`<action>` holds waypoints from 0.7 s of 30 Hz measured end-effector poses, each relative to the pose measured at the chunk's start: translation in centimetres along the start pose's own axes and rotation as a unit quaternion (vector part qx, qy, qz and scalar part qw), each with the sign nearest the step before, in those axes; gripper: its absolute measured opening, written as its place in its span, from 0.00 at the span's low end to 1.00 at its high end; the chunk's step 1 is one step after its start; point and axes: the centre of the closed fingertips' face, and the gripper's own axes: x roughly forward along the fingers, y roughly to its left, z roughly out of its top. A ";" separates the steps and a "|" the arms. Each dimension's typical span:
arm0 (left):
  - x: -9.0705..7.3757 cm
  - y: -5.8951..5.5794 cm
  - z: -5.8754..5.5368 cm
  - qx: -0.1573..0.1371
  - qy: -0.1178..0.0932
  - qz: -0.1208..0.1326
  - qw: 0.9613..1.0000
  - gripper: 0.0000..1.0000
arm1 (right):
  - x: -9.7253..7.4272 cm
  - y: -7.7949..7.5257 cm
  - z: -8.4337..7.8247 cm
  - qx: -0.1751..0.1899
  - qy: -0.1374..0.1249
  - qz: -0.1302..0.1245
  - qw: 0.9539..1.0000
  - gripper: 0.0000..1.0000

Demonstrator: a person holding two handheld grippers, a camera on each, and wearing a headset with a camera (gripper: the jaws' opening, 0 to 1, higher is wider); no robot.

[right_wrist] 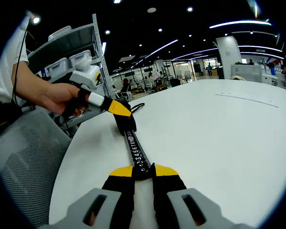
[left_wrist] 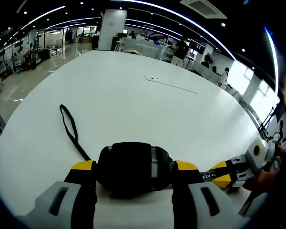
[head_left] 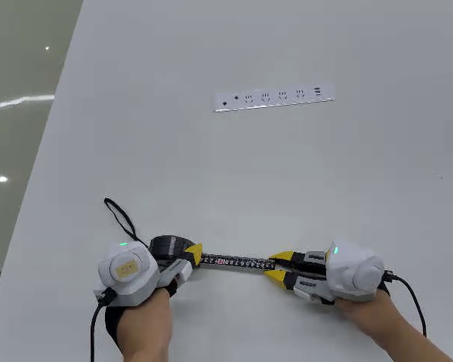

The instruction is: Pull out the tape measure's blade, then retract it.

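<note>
The tape measure (head_left: 168, 246) sits low on the white table (head_left: 302, 181), close in front of me and toward the table's left side. My left gripper (head_left: 183, 255) has its jaws pressed onto the two sides of the black case, as the left gripper view shows. The blade (head_left: 238, 262) is out a short stretch, running rightward from the case, numbers up, just over the tabletop. My right gripper (head_left: 278, 265) pinches the blade's far end between its yellow tips; in the right gripper view the tips meet around it with no gap. The two grippers face each other, near but apart, with only that run of blade between them. A black wrist strap (head_left: 121, 219) trails from the case back toward the table's left edge, lying flat. That edge runs diagonally past the left gripper, grey floor (head_left: 15, 113) beyond it. Rightward the bare tabletop stretches wide past the right gripper. A white power strip (head_left: 274, 96) lies well apart, farther up the table
</note>
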 end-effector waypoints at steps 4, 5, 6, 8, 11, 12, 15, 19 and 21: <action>0.0 0.0 0.0 -0.001 0.000 0.000 1.000 0.61 | 0.7 0.2 0.2 -0.002 0.000 0.003 1.000 0.13; 0.0 0.0 0.0 -0.001 0.000 0.000 1.000 0.61 | 0.8 0.2 0.2 -0.001 0.000 0.004 1.000 0.13; 0.0 0.0 0.0 -0.001 0.000 0.000 1.000 0.61 | 1.0 0.3 0.3 -0.001 0.000 0.004 1.000 0.13; 0.0 0.0 0.0 -0.001 0.000 0.000 1.000 0.61 | 1.3 0.3 0.4 -0.002 0.000 0.004 1.000 0.13; 0.0 0.0 0.0 -0.001 0.000 0.000 1.000 0.61 | 1.6 0.4 0.6 -0.001 0.000 0.005 1.000 0.13; -0.1 0.0 0.0 -0.001 0.000 0.000 1.000 0.61 | 1.7 0.4 0.6 -0.001 0.000 0.006 1.000 0.13; -0.1 0.0 0.0 -0.001 0.000 -0.001 1.000 0.61 | 1.9 0.5 0.6 -0.002 0.000 0.007 1.000 0.13; -0.1 0.0 0.0 -0.002 0.000 0.000 1.000 0.61 | 2.4 0.6 0.7 -0.003 0.000 0.010 1.000 0.13; -0.1 0.1 -0.1 -0.002 0.000 0.000 1.000 0.61 | 2.6 0.7 0.8 -0.004 0.001 0.011 1.000 0.13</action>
